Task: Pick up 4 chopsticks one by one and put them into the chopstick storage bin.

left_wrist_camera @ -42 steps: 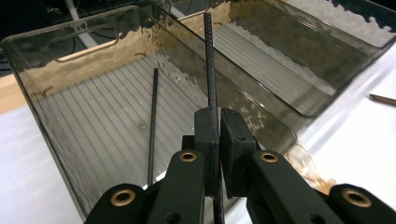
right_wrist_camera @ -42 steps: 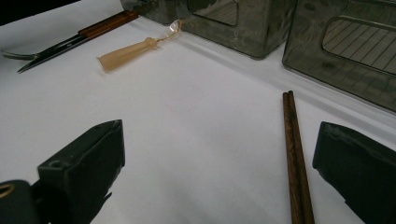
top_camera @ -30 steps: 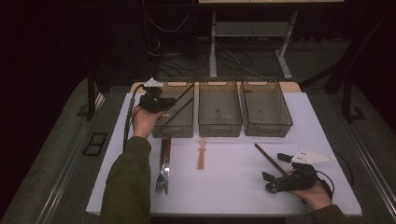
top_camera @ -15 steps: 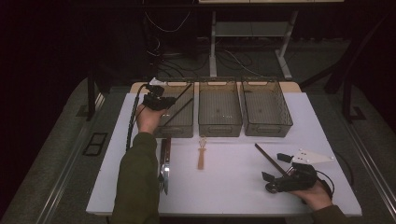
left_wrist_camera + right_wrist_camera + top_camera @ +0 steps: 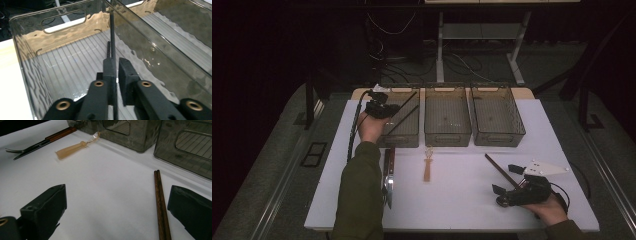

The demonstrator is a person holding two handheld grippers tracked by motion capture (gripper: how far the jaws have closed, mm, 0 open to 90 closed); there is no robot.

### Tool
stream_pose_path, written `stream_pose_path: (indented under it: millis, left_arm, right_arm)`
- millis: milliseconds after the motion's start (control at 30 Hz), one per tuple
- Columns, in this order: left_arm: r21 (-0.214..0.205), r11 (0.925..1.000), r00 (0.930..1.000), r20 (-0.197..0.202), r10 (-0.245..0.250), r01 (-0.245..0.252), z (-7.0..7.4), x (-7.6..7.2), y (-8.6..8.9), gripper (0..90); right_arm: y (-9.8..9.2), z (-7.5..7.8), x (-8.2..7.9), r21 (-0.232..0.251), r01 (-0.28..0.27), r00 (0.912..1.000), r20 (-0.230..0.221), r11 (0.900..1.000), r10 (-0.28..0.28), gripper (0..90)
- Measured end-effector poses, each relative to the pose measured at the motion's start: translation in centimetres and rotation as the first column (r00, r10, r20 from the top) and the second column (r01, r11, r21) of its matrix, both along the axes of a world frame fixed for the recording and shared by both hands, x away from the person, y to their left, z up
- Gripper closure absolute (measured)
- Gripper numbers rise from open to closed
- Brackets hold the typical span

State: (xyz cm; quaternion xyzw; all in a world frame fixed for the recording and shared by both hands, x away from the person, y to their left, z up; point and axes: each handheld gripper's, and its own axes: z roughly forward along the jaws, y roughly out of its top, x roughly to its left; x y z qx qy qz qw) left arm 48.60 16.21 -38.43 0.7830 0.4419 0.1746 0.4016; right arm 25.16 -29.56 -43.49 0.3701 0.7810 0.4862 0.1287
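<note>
My left gripper hangs over the near left corner of the left smoky plastic bin. Its jaws have just been opening. In the left gripper view a thin black chopstick runs between the jaws and rests against the left pad, with a slit before the right pad. The stick slants up to the bin's far rim. A second black chopstick leans in the same bin. My right gripper rests on the white table with its jaws wide open, beside a pair of brown chopsticks.
Two more bins, the middle and the right, stand in the same row. On the table lie dark-handled cutlery and a beige-handled utensil, seen also as the utensil in the right gripper view.
The left forearm has shifted a little to the right over the cutlery, with its gripper still over the left bin. The right hand has stayed put.
</note>
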Motion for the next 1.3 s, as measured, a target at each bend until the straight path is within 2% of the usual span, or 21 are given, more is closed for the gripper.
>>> stream_pose_path:
  millis: [200,367,633,800,833,933,1100,1300]
  left_arm:
    - [-0.015,0.9998,0.9998,0.012,-0.015,0.015,0.3,-0.1,-0.2,74.3]
    - [-0.021,0.9986,0.9988,0.007,-0.049,0.049,0.7,-0.6,-0.5,67.9]
    - [-0.042,0.9907,0.9914,0.028,-0.128,0.129,2.6,-2.2,-0.8,53.5]
    - [-0.059,0.9836,0.9844,0.055,-0.167,0.171,3.6,-4.0,-0.7,44.3]
    - [-0.051,0.9825,0.9822,0.065,-0.176,0.179,3.7,-4.5,-0.7,43.3]
    - [-0.066,0.9773,0.9779,0.070,-0.197,0.201,3.6,-6.0,-0.6,40.7]
    - [-0.047,0.9693,0.9688,0.071,-0.238,0.241,2.8,-8.6,-0.5,33.8]
    - [-0.069,0.9642,0.9638,0.095,-0.249,0.256,1.4,-11.8,-0.2,27.7]
  right_arm:
    - [0.0,0.0,0.0,0.000,0.002,1.0000,-0.001,1.0000,-0.002,2.5]
    - [0.0,0.0,0.0,0.000,0.002,1.0000,0.000,1.0000,-0.002,2.5]
    - [0.0,0.0,0.0,-0.001,0.003,1.0000,0.000,1.0000,-0.003,2.5]
    - [-0.1,0.0,0.0,-0.001,0.005,1.0000,0.000,1.0000,-0.005,2.5]
    - [-0.1,0.0,0.0,-0.001,0.005,1.0000,-0.001,1.0000,-0.005,2.5]
    - [-0.1,0.0,0.1,0.003,0.001,1.0000,-0.006,1.0000,-0.001,2.5]
    - [-0.2,0.0,0.1,-0.005,0.007,0.9999,-0.014,1.0000,-0.007,2.5]
    - [-0.2,0.0,0.1,-0.011,0.014,0.9999,-0.011,0.9999,-0.014,2.5]
